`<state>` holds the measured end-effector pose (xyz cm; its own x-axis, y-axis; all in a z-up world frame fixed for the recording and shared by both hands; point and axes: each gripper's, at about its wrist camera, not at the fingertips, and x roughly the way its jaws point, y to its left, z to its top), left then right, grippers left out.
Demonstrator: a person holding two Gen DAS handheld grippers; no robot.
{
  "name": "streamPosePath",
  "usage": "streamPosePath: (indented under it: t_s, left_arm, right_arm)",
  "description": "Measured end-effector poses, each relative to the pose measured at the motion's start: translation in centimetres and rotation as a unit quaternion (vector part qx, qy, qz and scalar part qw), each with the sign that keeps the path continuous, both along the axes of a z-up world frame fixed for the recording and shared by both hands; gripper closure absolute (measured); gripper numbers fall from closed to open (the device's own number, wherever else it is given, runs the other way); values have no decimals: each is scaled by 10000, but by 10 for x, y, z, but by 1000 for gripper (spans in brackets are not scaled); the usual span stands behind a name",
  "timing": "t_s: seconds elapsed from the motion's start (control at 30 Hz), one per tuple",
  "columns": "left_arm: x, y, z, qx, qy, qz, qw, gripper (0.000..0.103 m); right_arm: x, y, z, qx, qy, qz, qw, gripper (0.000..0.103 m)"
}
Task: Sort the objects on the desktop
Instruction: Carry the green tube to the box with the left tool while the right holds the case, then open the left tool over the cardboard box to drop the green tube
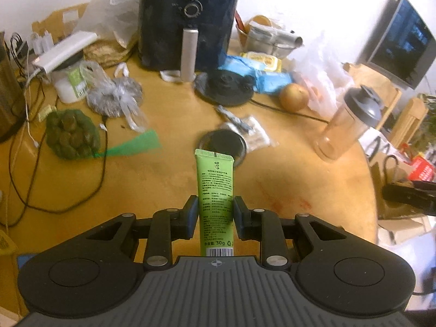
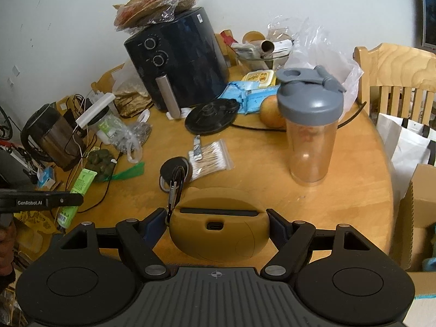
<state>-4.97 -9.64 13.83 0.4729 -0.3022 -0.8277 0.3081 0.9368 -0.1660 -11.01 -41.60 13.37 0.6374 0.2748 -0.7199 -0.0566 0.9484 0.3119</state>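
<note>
Round wooden table (image 1: 169, 179) crowded with stuff; black air fryer (image 1: 188, 19) at the back, shaker bottle (image 2: 310, 125) upright toward the right edge. Right gripper (image 2: 218, 224) closed on a mustard-yellow case (image 2: 220, 231), jaws against both its sides, case held above the table, wide axis across the jaws, port face toward the camera, a carabiner (image 2: 175, 188) hanging at its left end. Left gripper (image 1: 215, 212) clamped on a green tube (image 1: 216, 201), long axis straight ahead along the fingers, crimped flat end pointing away toward the fryer, barcode end near the camera. Only the right view shows the tube from the side, tilted, plus a cotton swab bag (image 2: 209, 155). Only the left view shows the tube's print.
</note>
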Motion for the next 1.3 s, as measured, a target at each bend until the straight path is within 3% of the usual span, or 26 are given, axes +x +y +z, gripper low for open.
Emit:
streamPosePath:
  t_s: [0.47, 1.03, 1.23, 1.3]
  left_arm:
    - [-50, -14, -30, -620, 710, -555, 9940, 76]
    - [-70, -21, -67, -548, 1373, -547, 9875, 75]
    - [-73, -22, -66, -557, 1327, -547, 9881, 74]
    - [-74, -22, -63, -543, 1219, -535, 9896, 66]
  right_arm:
    - [-21, 29, -12, 5, 206, 140, 9997, 24]
    - [-36, 28, -23, 72, 451, 150, 9988, 24]
    - [-40, 32, -26, 70, 514, 200, 9985, 24]
    - [-40, 34, -27, 73, 531, 216, 9983, 24]
